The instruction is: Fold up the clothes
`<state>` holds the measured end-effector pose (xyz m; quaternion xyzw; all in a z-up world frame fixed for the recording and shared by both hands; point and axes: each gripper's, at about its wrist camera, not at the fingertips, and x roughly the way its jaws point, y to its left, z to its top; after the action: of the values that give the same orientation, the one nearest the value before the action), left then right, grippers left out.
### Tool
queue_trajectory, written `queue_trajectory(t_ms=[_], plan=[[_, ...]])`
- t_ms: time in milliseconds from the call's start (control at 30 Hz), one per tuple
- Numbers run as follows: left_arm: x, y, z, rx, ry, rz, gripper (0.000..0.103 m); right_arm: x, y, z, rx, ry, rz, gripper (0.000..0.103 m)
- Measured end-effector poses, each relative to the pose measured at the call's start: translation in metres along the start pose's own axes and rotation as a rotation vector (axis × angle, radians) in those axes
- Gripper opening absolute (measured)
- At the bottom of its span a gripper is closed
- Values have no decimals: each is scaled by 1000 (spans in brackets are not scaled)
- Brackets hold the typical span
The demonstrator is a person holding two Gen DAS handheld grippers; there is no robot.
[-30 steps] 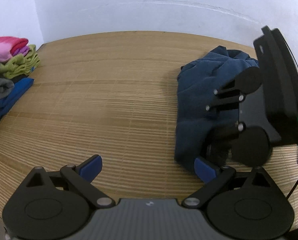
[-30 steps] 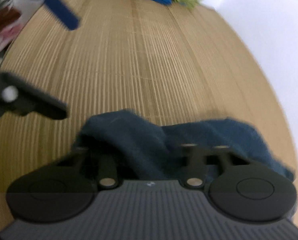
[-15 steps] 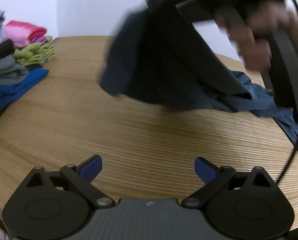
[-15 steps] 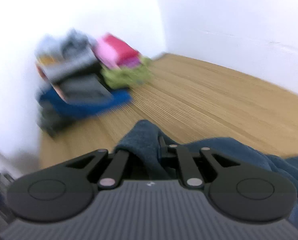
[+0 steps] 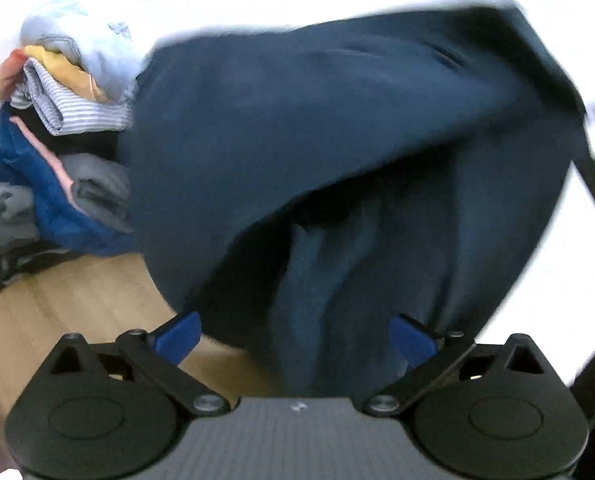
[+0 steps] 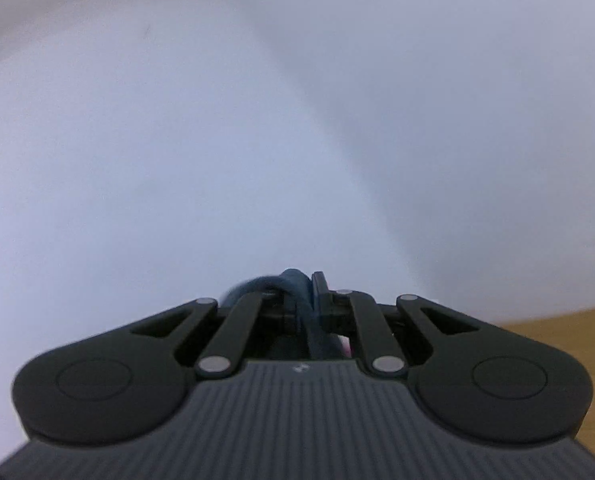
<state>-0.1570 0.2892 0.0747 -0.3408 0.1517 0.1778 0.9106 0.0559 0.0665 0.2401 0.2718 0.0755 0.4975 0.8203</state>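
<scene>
A second ago the dark blue garment [image 5: 337, 152] lay crumpled on the wooden worktop [image 5: 77, 304] with the right tongs [image 6: 311, 292] down on it; now it hangs in the air, lifted clear and filling most of the left wrist view. The right wrist view, which looked along the wood before, now faces a pale wall with only a strip of worktop at its lower right edge.

The right tongs are pinched tight on a bunched fold of the garment, the cloth squeezed between the two closed fingers and poking out just above them. Their jaws have just been closing onto that cloth.

The left tongs [image 5: 295, 336] stand wide, their blue fingertips [image 5: 177, 336] far apart. The hanging garment drapes down between and in front of them, its lower folds reaching below the level of the tips, but neither pad presses on it; whether the right-hand tip brushes the cloth cannot be told.

Behind the garment, at the left of the left wrist view, a pile of clothes [image 5: 57, 140] rests on the worktop against the wall: pale blue, yellow, striped, grey and bright blue pieces stacked together. The garment's upper edge is blurred.
</scene>
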Motion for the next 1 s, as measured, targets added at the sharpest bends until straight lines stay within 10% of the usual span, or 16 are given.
queue_trajectory(t_ms=[167,333,467,633,800,1000], plan=[[28,5,5,-96,79,-55,103,-138,-48,14,-79,-137,-356,8],[71,-9,-5,-94,191,-72,103,-282,-108,-18,-107,-172,-930,8],[102,-32,-18,26,273,-46,103,-398,-148,-50,102,-193,-1227,11],[142,-53,-51,285,380,15,103,-440,-155,-87,126,-26,-1256,14],[157,-47,-101,531,463,68,102,-366,-177,-129,47,233,-1074,50],[173,-35,-141,691,492,-2,99,-302,-197,-168,-243,500,-890,59]])
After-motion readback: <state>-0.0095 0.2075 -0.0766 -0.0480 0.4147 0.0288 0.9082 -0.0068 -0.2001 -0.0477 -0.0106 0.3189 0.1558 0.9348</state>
